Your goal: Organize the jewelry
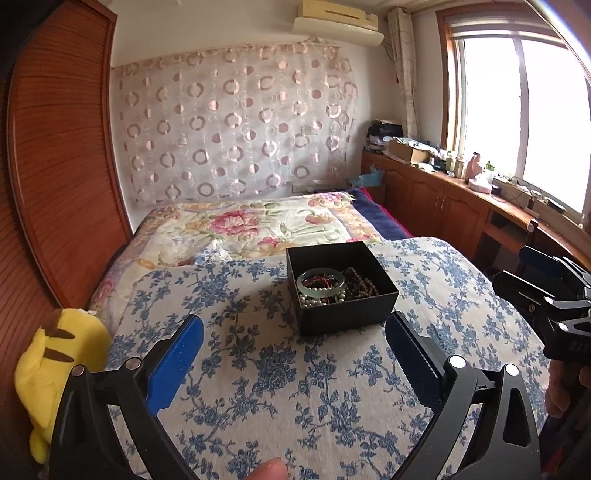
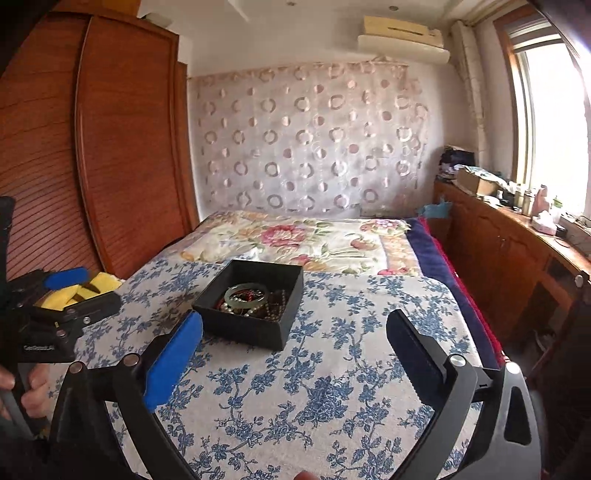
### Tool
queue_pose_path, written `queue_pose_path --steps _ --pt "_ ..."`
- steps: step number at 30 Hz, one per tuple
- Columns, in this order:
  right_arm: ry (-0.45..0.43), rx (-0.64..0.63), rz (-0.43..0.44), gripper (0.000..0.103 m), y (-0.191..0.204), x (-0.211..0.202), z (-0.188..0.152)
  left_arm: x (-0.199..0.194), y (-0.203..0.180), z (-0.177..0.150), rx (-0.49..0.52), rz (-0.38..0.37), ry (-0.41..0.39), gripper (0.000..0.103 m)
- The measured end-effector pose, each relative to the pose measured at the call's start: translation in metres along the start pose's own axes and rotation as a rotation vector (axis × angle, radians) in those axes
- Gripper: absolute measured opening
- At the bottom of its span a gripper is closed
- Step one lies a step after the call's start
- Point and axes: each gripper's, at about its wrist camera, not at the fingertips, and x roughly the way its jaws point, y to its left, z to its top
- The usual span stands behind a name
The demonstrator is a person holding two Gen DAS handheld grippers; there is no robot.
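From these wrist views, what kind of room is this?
A home bedroom, most likely. A bed with a floral quilt, a wooden wardrobe beside it, and a wall air conditioner. A black jewelry box sits on the blue-flowered cover.

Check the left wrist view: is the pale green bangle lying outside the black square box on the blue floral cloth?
No, the pale green bangle lies inside the black square box, on top of the beaded strands.

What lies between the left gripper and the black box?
Only bare floral cloth between the left gripper and the box; nothing else lies there, as the left wrist view shows.
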Motion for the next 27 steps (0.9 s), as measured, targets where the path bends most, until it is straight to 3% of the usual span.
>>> queue_pose_path --steps 27 --pt "0.022 0.045 0.015 0.101 -0.002 0.005 -0.010 -0.009 0.005 -0.003 -0.020 0.015 -0.016 0.095"
